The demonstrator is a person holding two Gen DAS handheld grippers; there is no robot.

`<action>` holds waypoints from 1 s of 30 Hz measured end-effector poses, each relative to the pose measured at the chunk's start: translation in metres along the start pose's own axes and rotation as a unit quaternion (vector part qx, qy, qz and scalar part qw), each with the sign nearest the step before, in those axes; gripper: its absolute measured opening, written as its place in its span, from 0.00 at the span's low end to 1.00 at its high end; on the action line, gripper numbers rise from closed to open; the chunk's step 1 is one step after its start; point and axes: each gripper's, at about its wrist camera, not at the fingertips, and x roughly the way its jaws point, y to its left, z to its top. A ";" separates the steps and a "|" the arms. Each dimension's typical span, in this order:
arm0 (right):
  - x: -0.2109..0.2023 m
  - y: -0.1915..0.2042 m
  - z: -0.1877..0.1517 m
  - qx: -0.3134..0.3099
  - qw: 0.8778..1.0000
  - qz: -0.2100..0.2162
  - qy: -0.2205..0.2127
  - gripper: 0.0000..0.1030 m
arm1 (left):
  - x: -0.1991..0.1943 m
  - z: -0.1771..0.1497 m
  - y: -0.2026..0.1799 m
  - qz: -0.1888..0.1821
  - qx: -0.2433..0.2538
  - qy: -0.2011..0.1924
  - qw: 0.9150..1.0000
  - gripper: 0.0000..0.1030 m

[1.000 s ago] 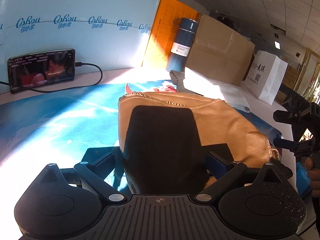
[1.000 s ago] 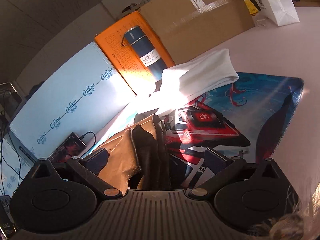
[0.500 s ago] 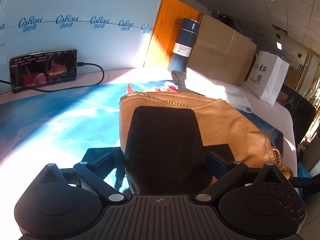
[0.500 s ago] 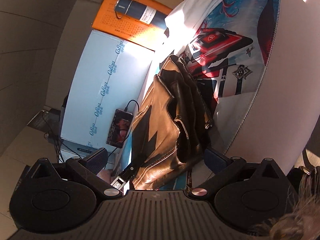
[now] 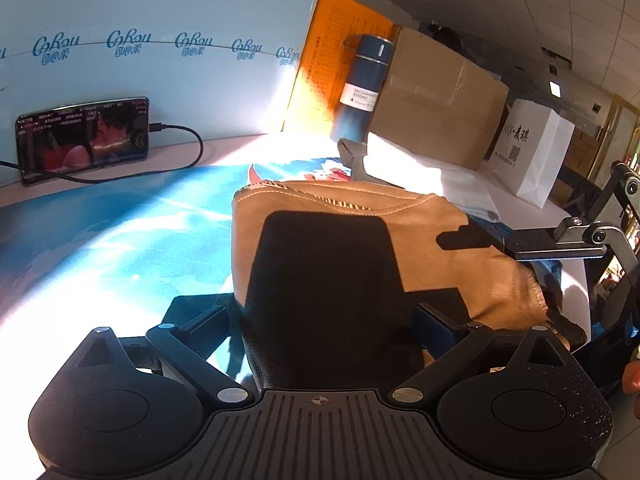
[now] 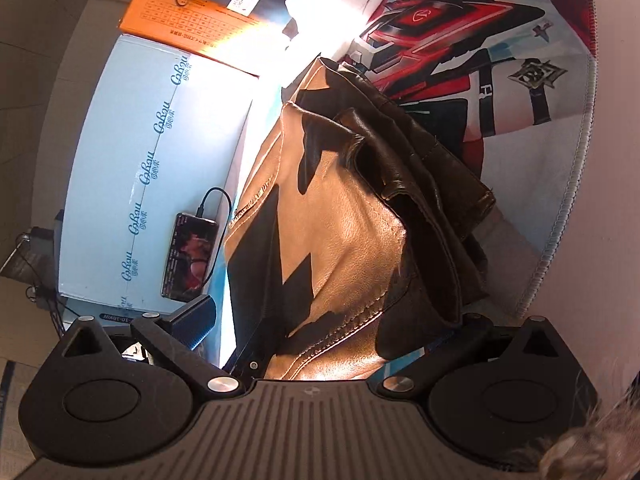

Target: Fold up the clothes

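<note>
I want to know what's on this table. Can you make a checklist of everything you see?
Surface: pale table under a printed mat.
Job's things: tan leather garment, folded; white cloth behind.
Clutter: phone, blue bottle, white bag.
Grippers: left gripper and right gripper, jaws open.
Cables: charging cable into the phone.
Surroundings: blue box, orange box, cardboard box.

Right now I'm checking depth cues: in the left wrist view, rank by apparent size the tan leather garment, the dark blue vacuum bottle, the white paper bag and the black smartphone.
1. Tan leather garment, though nearest the camera.
2. White paper bag and black smartphone: too similar.
3. Dark blue vacuum bottle.
</note>
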 end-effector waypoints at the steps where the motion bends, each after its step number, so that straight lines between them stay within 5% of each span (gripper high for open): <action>1: 0.004 0.006 -0.005 -0.010 1.000 -0.010 -0.022 1.00 | 0.000 0.000 0.000 -0.003 0.001 0.001 1.000 0.97; 9: 0.028 0.021 -0.021 -0.083 0.991 0.002 -0.102 0.97 | 0.002 -0.002 -0.002 -0.028 0.004 0.006 1.000 1.00; 14: 0.026 0.007 -0.010 -0.064 0.992 0.006 -0.113 0.58 | -0.002 0.005 0.033 -0.081 -0.100 -0.012 0.992 1.00; 16: 0.025 -0.002 -0.002 -0.061 0.993 0.009 -0.104 0.36 | 0.001 0.012 0.048 -0.082 -0.145 -0.016 0.986 1.00; 20: 0.025 -0.015 0.012 -0.071 0.994 0.029 -0.081 0.23 | 0.023 0.027 0.065 -0.115 -0.208 -0.006 0.971 1.00; 24: 0.026 -0.022 0.022 -0.066 0.993 0.086 -0.043 0.20 | 0.040 0.035 0.047 -0.100 -0.187 -0.003 0.977 1.00; 25: 0.025 -0.024 0.024 -0.062 0.992 0.109 -0.033 0.19 | 0.042 0.035 0.040 -0.084 -0.164 -0.004 0.983 0.97; 27: 0.019 -0.023 0.027 -0.075 0.986 0.150 -0.025 0.19 | 0.042 0.034 0.026 -0.040 -0.115 -0.005 0.993 0.73; 28: 0.015 -0.021 0.029 -0.087 0.983 0.159 -0.027 0.20 | 0.043 0.033 0.021 -0.021 -0.096 -0.006 0.995 0.48; 29: 0.012 -0.018 0.030 -0.098 0.980 0.168 -0.030 0.20 | 0.044 0.032 0.020 -0.018 -0.089 -0.007 0.996 0.34; 30: 0.009 -0.015 0.031 -0.110 0.977 0.178 -0.031 0.20 | 0.043 0.031 0.021 -0.026 -0.093 -0.009 0.995 0.30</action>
